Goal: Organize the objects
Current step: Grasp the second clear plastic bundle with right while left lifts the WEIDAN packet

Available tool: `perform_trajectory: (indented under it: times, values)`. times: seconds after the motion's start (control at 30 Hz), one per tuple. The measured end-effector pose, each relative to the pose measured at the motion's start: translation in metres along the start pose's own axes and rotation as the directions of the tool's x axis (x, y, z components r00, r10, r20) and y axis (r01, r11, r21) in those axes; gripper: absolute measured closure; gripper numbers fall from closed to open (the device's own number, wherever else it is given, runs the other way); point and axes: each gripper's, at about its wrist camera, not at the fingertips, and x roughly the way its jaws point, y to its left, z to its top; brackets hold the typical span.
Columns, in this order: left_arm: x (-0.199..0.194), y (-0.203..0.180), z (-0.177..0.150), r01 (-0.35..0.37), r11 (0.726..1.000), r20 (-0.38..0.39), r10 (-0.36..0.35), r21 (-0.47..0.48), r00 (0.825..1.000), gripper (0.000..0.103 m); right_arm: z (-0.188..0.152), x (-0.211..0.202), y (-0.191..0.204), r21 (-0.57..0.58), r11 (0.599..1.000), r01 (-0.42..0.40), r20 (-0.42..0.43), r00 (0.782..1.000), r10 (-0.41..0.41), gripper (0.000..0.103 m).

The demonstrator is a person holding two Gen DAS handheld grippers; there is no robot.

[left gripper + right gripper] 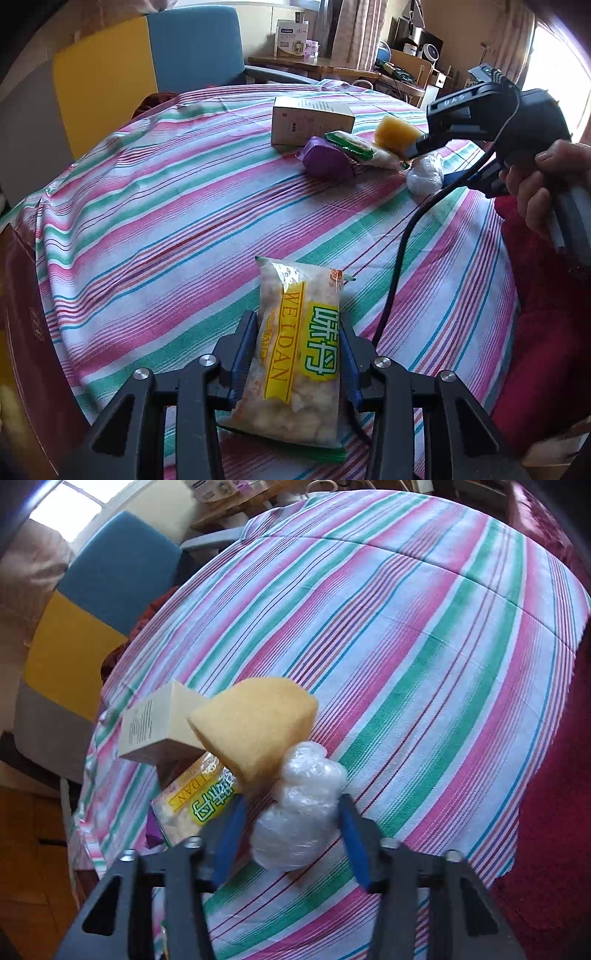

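My left gripper point(299, 332) is shut on a yellow-and-green WEIDAN snack packet point(295, 350) above the striped tablecloth point(166, 221). My right gripper point(291, 808) is open, its blue fingers point(231, 834) either side of a crumpled clear plastic ball point(299, 808) on the cloth; I cannot tell if they touch it. A yellow sponge point(255, 727) lies just beyond the ball. The right gripper also shows in the left wrist view point(417, 147), by the sponge point(395, 134) and the ball point(424, 177).
A beige box point(310, 123), a purple packet point(325, 162) and a second snack packet point(354, 147) lie grouped at the far side. A brown box point(22, 332) stands at the left edge. A blue-and-yellow chair point(147, 66) is behind the table. Red fabric point(535, 332) lies at right.
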Motion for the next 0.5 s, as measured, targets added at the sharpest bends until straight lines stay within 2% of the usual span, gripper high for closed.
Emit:
perform_trajectory:
  times: [0.13,0.33,0.5]
  values:
    - [-0.002,0.003,-0.002,0.005,1.000,0.006,-0.005,-0.010,1.000,0.062,-0.006,-0.002,0.016,-0.098,0.995,0.010,0.019,1.000,-0.008,0.071]
    - [-0.011,0.004,-0.007,0.006,1.000,0.007,-0.006,-0.030,1.000,0.062,-0.014,0.001,0.025,-0.158,0.986,-0.048,-0.020,0.999,0.046,0.071]
    - [-0.028,0.007,-0.017,0.006,0.998,0.024,-0.005,-0.059,1.000,0.062,-0.016,0.001,0.029,-0.188,0.982,-0.023,-0.013,1.000,0.021,0.071]
